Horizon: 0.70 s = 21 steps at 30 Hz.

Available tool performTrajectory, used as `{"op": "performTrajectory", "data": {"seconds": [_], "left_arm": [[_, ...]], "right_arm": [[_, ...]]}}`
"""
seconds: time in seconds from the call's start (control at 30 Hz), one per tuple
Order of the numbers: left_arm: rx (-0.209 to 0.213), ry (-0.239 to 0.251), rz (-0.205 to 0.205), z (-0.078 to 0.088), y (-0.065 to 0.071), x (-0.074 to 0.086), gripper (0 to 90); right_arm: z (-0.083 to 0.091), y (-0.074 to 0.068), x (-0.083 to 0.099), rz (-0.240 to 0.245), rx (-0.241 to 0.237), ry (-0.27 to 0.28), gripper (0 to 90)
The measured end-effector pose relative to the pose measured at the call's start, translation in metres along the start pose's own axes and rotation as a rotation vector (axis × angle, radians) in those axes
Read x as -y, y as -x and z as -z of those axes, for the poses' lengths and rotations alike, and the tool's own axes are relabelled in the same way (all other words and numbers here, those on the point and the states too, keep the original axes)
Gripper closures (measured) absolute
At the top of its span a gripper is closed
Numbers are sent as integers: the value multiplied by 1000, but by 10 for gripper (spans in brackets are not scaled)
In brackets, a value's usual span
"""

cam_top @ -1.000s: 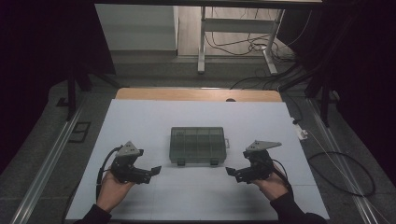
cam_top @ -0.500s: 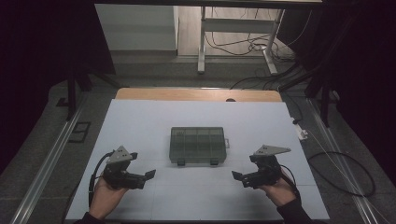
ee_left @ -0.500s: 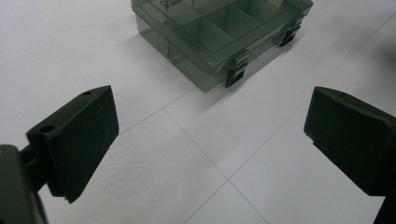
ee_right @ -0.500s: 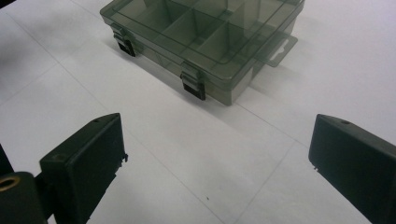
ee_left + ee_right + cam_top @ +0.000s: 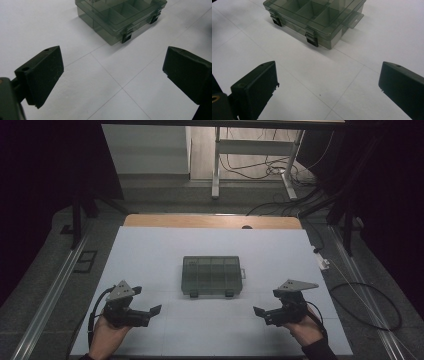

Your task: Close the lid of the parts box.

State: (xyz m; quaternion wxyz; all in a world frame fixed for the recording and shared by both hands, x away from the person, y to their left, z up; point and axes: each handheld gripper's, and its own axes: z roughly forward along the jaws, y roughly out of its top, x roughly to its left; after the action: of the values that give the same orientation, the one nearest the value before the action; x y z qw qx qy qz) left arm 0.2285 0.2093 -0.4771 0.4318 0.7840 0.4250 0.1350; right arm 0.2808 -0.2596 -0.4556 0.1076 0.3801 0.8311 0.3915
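Observation:
A smoky clear compartment box (image 5: 211, 275) lies closed in the middle of the white table, with two dark latches on its near side. My left gripper (image 5: 155, 310) rests near the front left, pointing inward, open and empty. My right gripper (image 5: 258, 311) mirrors it at the front right, open and empty too. In the left gripper view the box (image 5: 120, 17) lies ahead past the wide-set jaws, latches (image 5: 126, 36) facing me. The right gripper view has the box (image 5: 317, 17) ahead with its latches (image 5: 312, 37) and a hang tab (image 5: 354, 20) at one end.
The white table (image 5: 150, 250) has a wooden strip (image 5: 210, 221) along its far edge. A small white object (image 5: 324, 264) lies at the right edge. Cables (image 5: 370, 300) trail on the floor to the right and behind. Metal rails (image 5: 47, 305) run along both sides.
Both grippers have drawn back toward the near edge of the table and slightly outward, away from the box. The box has stayed put.

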Motion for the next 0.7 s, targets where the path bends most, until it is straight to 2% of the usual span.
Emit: {"op": "performTrajectory", "data": {"seconds": [0.7], "left_arm": [[-24, 4, 42, 19, -2, 18, 0]], "right_arm": [[17, 4, 16, -35, 20, 8, 0]]}}
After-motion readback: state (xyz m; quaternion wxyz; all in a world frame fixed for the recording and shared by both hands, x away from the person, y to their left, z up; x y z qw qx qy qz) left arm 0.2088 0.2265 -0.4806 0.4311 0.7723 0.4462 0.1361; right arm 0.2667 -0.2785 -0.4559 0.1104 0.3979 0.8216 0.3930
